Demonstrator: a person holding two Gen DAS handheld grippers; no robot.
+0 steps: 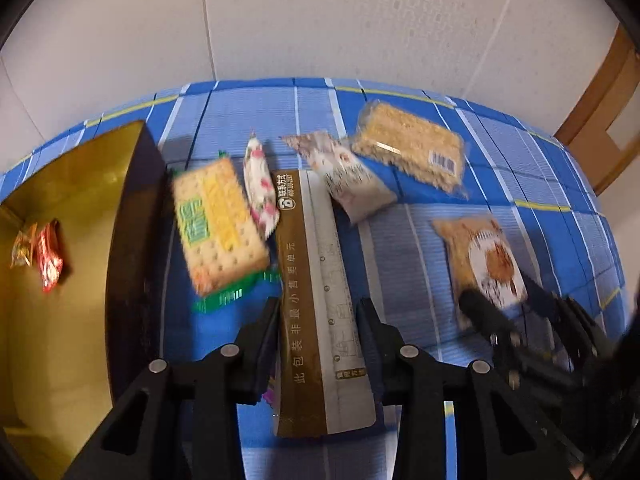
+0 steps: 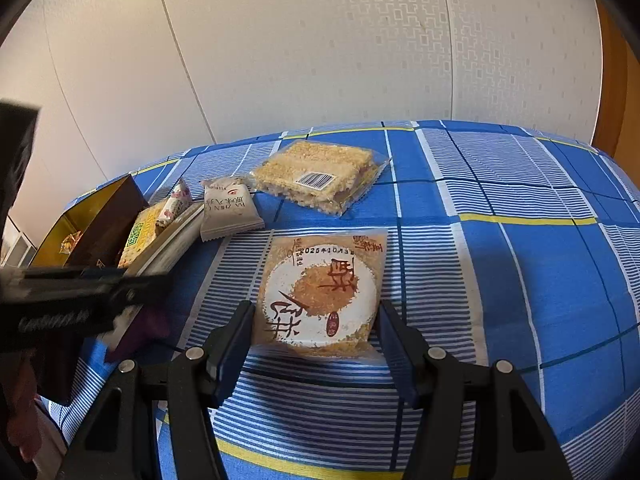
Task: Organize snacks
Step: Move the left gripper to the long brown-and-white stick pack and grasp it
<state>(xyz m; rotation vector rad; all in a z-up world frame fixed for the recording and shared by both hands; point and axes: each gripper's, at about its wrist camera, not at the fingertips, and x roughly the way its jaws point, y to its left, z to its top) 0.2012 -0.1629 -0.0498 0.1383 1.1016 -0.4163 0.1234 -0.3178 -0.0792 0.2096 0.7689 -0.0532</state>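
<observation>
My left gripper (image 1: 318,308) is shut on a long brown-and-white packet (image 1: 316,280), with a finger against each long side. The packet's far end lies among a green cracker pack (image 1: 220,220), a floral candy packet (image 1: 260,188) and a beige packet (image 1: 352,176). My right gripper (image 2: 316,312) is shut on a round-cake packet (image 2: 320,292), gripping its two side edges just above the blue checked cloth (image 2: 500,240). In the left wrist view the same right gripper (image 1: 500,292) is at the right, holding that cake packet (image 1: 488,264).
A dark box with a gold lining (image 1: 80,200) stands open at the left, with two small red and orange snack packets (image 1: 44,256) inside. A clear pack of puffed-rice bars (image 2: 320,176) lies at the back near the wall. A wooden door frame (image 1: 604,120) is at the right.
</observation>
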